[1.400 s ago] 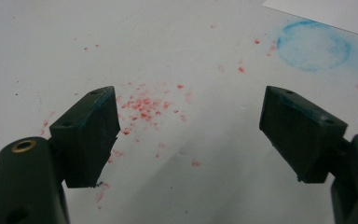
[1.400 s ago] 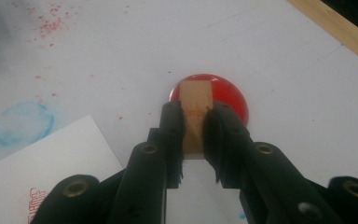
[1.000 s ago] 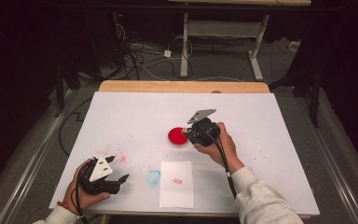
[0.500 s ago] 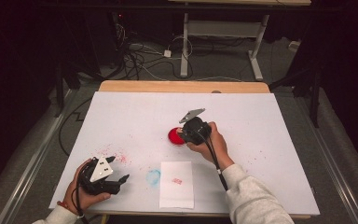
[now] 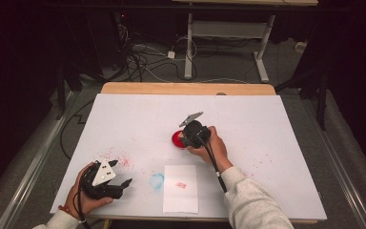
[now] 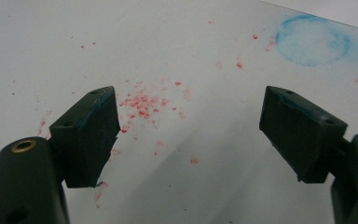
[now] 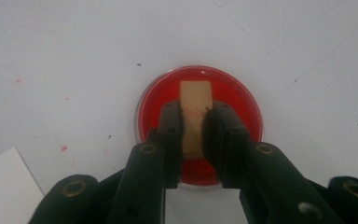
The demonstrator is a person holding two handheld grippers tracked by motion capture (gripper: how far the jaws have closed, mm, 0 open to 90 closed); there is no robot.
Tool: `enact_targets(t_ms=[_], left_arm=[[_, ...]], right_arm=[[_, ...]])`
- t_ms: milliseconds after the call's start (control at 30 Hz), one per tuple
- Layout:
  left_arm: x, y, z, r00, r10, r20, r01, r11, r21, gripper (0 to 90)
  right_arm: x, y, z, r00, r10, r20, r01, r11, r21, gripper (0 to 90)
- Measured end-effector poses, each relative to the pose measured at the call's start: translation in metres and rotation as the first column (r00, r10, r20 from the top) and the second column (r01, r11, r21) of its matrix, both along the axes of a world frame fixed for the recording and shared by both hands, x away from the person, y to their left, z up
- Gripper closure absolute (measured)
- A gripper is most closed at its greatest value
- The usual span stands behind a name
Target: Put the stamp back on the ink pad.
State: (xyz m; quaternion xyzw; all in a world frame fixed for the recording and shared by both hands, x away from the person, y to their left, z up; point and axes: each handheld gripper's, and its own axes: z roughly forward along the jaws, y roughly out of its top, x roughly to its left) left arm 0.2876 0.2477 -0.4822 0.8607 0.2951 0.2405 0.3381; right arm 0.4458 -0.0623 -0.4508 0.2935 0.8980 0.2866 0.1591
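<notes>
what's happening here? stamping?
Looks like it. The right gripper is shut on a small wooden block, held over or in a round dish of red ink; contact can't be judged. The left gripper is open, idle above red specks near a blue ring stain. A white paper sheet near the table's front edge bears a faint red mark.

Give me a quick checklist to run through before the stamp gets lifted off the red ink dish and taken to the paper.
1. Right gripper shut on the wooden stamp: ok.
2. Stamp over the red ink dish: ok.
3. Stamp face inked: cannot tell, hidden underneath.
4. White paper sheet flat near the table's front edge, one faint red mark on it: ok.
5. Left gripper open, apart from the paper: ok.
6. Stamp upright in the jaws: cannot tell.
</notes>
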Motion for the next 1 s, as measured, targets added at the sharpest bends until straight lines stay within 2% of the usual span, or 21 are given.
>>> enact_targets(t_ms=[67, 333, 567, 833, 933, 1000], left_arm=[[-0.0006, -0.0001, -0.0003, 0.9999, 0.004, -0.011, -0.004, 1.0, -0.005, 18.9], [-0.0005, -0.0003, -0.0001, 0.9999, 0.0, -0.014, 0.0, 1.0, -0.007, 18.9], [-0.0002, -0.0006, -0.0002, 0.9999, 0.0, -0.014, 0.0, 1.0, -0.007, 19.0], [-0.0003, -0.0002, 0.0003, 0.9999, 0.001, -0.012, -0.001, 1.0, -0.009, 18.9], [-0.0002, 0.0002, 0.0002, 0.9999, 0.002, -0.013, -0.002, 0.9999, -0.011, 18.9], [-0.0001, 0.0002, 0.0002, 0.9999, 0.002, -0.013, -0.002, 0.9999, -0.01, 18.9]], right_arm=[[0.0012, 0.0, -0.002, 0.9999, 0.003, -0.011, -0.002, 1.0, 0.004, 75.6], [0.0019, -0.0007, -0.0042, 0.9998, 0.0, -0.021, 0.0, 1.0, 0.007, 73.6], [0.0011, -0.0024, -0.0022, 0.9998, -0.006, -0.021, 0.007, 0.999, 0.033, 63.4], [0.0019, -0.0023, -0.0035, 0.9997, 0.001, -0.024, 0.0, 1.0, 0.026, 67.7], [0.0018, -0.0039, -0.0021, 0.9995, 0.0, -0.033, 0.002, 0.999, 0.05, 66.2], [0.001, -0.0048, 0.0004, 0.9998, 0.007, -0.018, -0.006, 0.998, 0.068, 64.7]])
